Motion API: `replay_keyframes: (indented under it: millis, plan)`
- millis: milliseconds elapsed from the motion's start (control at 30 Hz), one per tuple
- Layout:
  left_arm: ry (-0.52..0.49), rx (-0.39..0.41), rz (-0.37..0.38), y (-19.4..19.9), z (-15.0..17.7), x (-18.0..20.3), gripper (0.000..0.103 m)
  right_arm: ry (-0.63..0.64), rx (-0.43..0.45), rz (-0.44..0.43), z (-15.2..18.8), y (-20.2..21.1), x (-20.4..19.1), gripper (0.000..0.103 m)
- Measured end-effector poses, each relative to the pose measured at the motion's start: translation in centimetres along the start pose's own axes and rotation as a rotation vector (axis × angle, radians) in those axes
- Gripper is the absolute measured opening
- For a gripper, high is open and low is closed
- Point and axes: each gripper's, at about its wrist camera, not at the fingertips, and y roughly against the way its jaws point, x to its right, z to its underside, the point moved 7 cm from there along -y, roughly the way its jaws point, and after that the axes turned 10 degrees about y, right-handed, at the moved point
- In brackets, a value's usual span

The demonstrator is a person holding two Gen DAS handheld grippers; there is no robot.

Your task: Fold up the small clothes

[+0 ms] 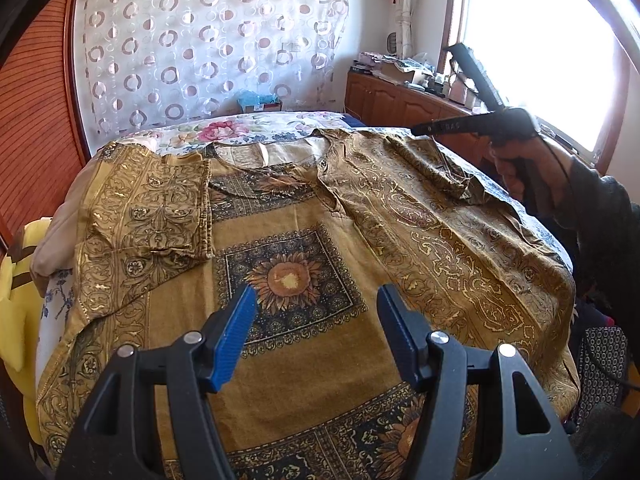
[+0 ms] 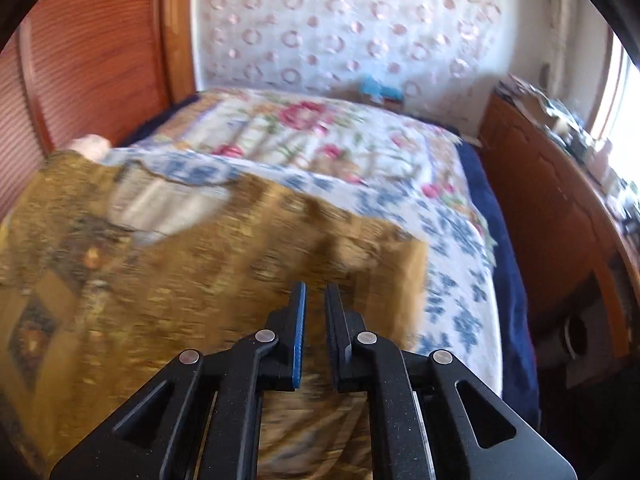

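Note:
A gold patterned shirt (image 1: 288, 216) with sunflower squares lies spread face up on the bed. Its left sleeve (image 1: 160, 208) is folded flat onto the body, and its right sleeve (image 1: 436, 168) lies rumpled near the shoulder. My left gripper (image 1: 318, 296) hovers open over the shirt's lower middle, with nothing between its blue pads. A hand (image 1: 532, 176) holds my right gripper (image 1: 418, 130) in the air above the right shoulder. In the blurred right wrist view, the right gripper (image 2: 316, 288) has its jaws almost together over the shirt (image 2: 180, 272), with no cloth in them.
The floral bedcover (image 1: 240, 128) shows beyond the collar and along the right edge (image 2: 452, 240). A wooden cabinet (image 1: 400, 100) with clutter stands under the window at right. A wooden panel (image 1: 36, 140), a beige pillow (image 1: 52, 248) and a yellow plush toy (image 1: 16, 280) are at left.

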Motion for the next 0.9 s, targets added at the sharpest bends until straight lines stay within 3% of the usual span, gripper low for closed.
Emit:
replay_keyframes:
  millis: [100, 167, 233, 300, 500, 633, 667, 733, 800, 900]
  plan:
    - [-0.004, -0.001, 0.0, 0.1, 0.1, 0.0, 0.062, 0.033, 0.027, -0.002, -0.8, 1.1, -1.5, 0.008]
    - [-0.006, 0.003, 0.005, 0.3, 0.0, 0.1, 0.062, 0.023, 0.033, -0.011, -0.4, 1.9, -1.9, 0.017]
    - [-0.005, 0.004, 0.009, 0.2, 0.0, 0.2, 0.062, 0.005, 0.018, -0.007, 0.4, 1.9, -1.5, 0.038]
    - [-0.004, -0.002, 0.014, 0.0, 0.1, 0.3, 0.062, -0.029, -0.014, 0.016, 2.1, 1.8, -0.7, 0.045]
    - [-0.006, -0.03, 0.024, -1.1, 0.6, 0.8, 0.062, -0.12, -0.097, -0.06, 7.8, 1.4, -0.1, 0.045]
    - [-0.02, -0.035, 0.021, -1.2, 0.6, 1.4, 0.062, -0.16, -0.097, -0.097, 8.3, 1.1, -0.1, 0.045]
    - [-0.021, -0.034, 0.02, -1.1, 0.6, 1.3, 0.062, -0.157, -0.096, -0.097, 8.1, 1.0, -0.1, 0.044]
    - [-0.02, -0.032, 0.017, -1.0, 0.5, 1.2, 0.062, -0.138, -0.092, -0.096, 7.5, 0.7, -0.5, 0.02]
    - [-0.018, -0.032, 0.014, -0.9, 0.5, 1.2, 0.062, -0.106, -0.083, -0.092, 7.0, 0.6, -1.0, 0.008]
    - [-0.017, -0.033, 0.01, -0.9, 0.5, 1.1, 0.062, -0.072, -0.038, -0.115, 5.6, 0.8, -2.0, 0.005]
